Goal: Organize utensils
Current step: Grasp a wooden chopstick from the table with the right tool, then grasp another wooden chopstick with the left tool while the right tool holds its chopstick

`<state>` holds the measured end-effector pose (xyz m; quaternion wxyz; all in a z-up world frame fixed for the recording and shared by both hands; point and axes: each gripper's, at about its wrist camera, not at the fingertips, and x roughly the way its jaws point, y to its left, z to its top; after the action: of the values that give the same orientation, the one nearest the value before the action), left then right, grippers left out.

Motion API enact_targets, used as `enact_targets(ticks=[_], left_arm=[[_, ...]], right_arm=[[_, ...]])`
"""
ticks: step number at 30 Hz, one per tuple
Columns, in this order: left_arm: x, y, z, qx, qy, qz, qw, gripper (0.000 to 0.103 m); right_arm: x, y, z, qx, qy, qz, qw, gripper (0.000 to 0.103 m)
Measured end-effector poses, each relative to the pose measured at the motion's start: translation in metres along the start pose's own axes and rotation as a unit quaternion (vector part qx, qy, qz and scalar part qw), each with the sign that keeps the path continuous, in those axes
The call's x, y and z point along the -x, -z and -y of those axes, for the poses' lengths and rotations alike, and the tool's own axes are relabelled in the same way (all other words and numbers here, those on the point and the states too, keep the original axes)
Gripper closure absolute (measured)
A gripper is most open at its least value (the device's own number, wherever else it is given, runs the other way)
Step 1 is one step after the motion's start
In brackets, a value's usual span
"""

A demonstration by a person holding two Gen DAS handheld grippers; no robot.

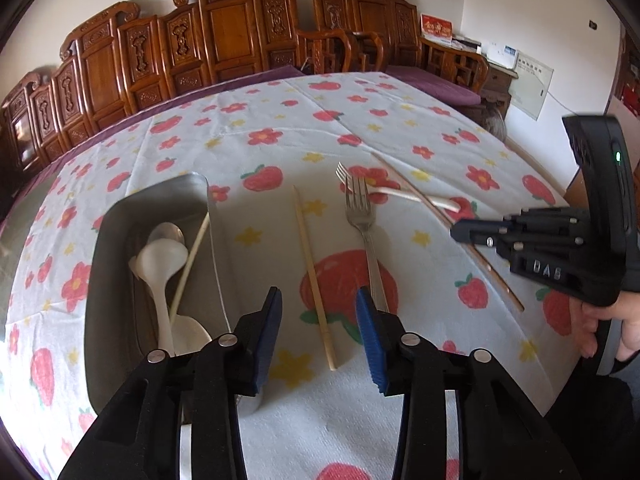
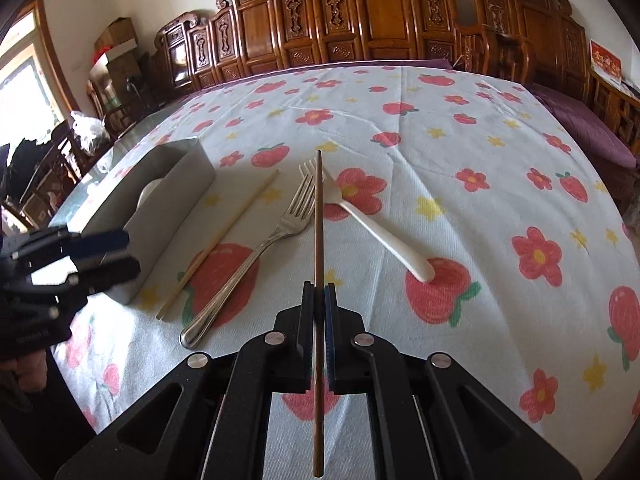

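Note:
My right gripper (image 2: 319, 292) is shut on a dark brown chopstick (image 2: 318, 216), which sticks out forward above the table; the same gripper (image 1: 456, 232) and chopstick (image 1: 394, 174) show at the right of the left wrist view. On the cloth lie a metal fork (image 2: 256, 248), a white plastic fork (image 2: 372, 228) and a pale bamboo chopstick (image 2: 224, 236). My left gripper (image 1: 320, 332) is open, hovering over that pale chopstick (image 1: 316, 280), its pads apart from it. To its left stands a metal tray (image 1: 104, 248) with white spoons (image 1: 160, 264), a metal spoon and a pale chopstick.
A strawberry-and-flower tablecloth (image 2: 480, 152) covers the round table. Carved wooden chairs (image 1: 224, 32) line the far side. The table edge curves down at the right, where a person's hand (image 1: 600, 320) holds the right gripper. The tray (image 2: 176, 196) stands left of the loose utensils.

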<state>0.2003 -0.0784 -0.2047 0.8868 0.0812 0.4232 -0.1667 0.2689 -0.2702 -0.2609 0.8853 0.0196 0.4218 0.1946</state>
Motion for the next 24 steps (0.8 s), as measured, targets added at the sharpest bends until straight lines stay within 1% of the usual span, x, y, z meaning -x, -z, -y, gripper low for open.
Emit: enact_targets(ticks=[8, 11, 16, 19, 22, 23, 24], left_arm=[[-0.012, 0.027, 0.008, -0.006, -0.009, -0.035, 0.9993, 0.073], [-0.017, 0.032, 0.01, -0.008, -0.01, -0.045, 0.9989, 0.078], [-0.025, 0.034, 0.007, 0.012, -0.006, -0.05, 0.9987, 0.082], [-0.03, 0.036, 0.008, 0.014, -0.005, -0.058, 0.9982, 0.084], [-0.031, 0.037, 0.009, 0.009, -0.01, -0.054, 0.9984, 0.084], [-0.031, 0.036, 0.009, 0.01, -0.01, -0.053, 0.9985, 0.086], [-0.031, 0.036, 0.009, 0.012, -0.009, -0.052, 0.9985, 0.095]], right_arm=[[0.0, -0.003, 0.002, -0.007, 0.003, 0.011, 1.0, 0.097], [0.0, -0.003, 0.003, -0.009, 0.005, 0.013, 1.0, 0.097], [-0.002, -0.001, 0.004, -0.011, 0.008, 0.01, 1.0, 0.097], [-0.002, -0.001, 0.004, -0.012, 0.009, 0.01, 1.0, 0.097], [-0.002, -0.001, 0.003, -0.012, 0.008, 0.01, 1.0, 0.097], [-0.002, -0.001, 0.003, -0.011, 0.008, 0.01, 1.0, 0.097], [-0.002, -0.001, 0.003, -0.011, 0.008, 0.01, 1.0, 0.097]])
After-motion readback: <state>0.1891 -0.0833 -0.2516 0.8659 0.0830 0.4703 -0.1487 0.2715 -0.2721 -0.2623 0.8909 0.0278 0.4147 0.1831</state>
